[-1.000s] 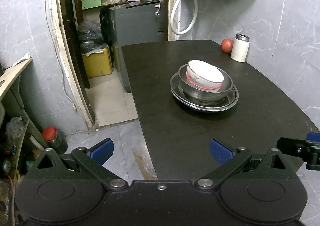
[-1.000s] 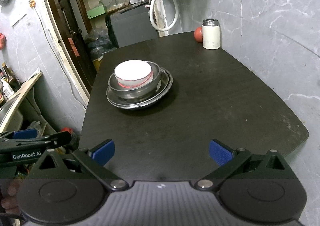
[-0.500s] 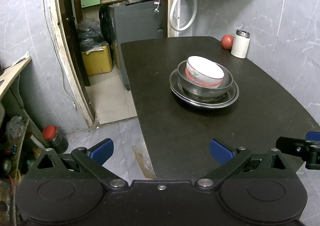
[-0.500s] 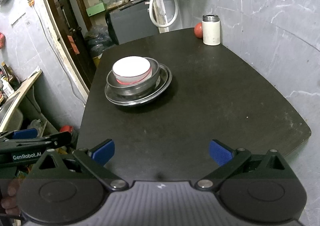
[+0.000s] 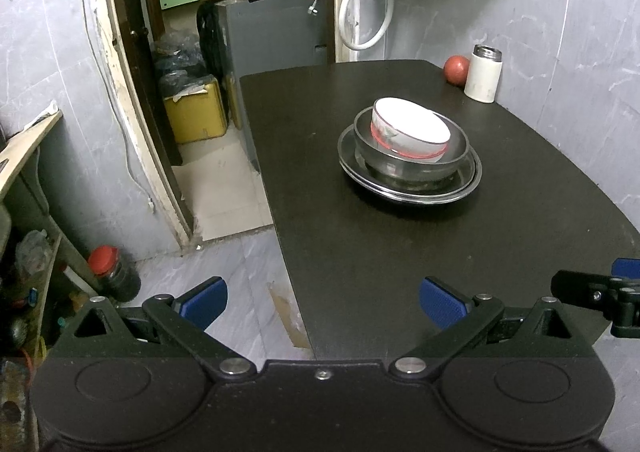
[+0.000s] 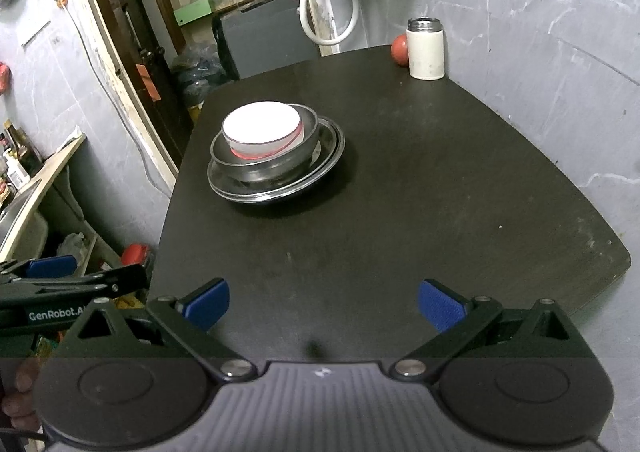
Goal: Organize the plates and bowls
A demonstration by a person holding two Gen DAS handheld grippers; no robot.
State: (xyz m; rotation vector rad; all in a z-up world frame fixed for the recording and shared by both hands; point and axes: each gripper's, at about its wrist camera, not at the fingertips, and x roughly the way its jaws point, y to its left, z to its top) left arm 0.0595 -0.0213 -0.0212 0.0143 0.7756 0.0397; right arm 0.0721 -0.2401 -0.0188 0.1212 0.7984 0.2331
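- Fingers of the left gripper (image 5: pixel 323 302), tipped with blue pads (image 5: pixel 442 302), stand wide apart and hold nothing; they hang at the near left corner of the tabletop (image 5: pixel 400 244), one pad over the floor and one over the dark surface.
- Fingers of the right gripper (image 6: pixel 323 303) are likewise spread wide and empty, poised above the near edge of the tabletop.
- Each gripper appears at the margin of the other's view: the right one at the right edge of the left-wrist view, the left one, lettered "GenRobot.AI", at the left edge of the right-wrist view.
- Part of a person's hand (image 6: pixel 18 398) shows at the lower left of the right-wrist view.
- Red-lidded jar (image 5: pixel 110 268) stands on the tiled floor, left of the table.
- Task stack, near the left edge of the tabletop about midway along it: two nested steel plates (image 5: pixel 460 187) at the bottom, a steel bowl (image 5: pixel 400 159) on them, and a white ceramic bowl (image 5: pixel 408 129) with a red band resting tilted inside the steel bowl.
- Both grippers are well apart from the stack.
- White flask (image 5: pixel 483 73) with a steel rim stands upright at the far right corner, against the grey wall.
- Red round fruit (image 5: pixel 455 69) lies just beside the flask, on its far side.
- Doorway beyond the table's far left corner shows a yellow box (image 5: pixel 194 111) on the floor and a grey cabinet (image 5: pixel 276 31).
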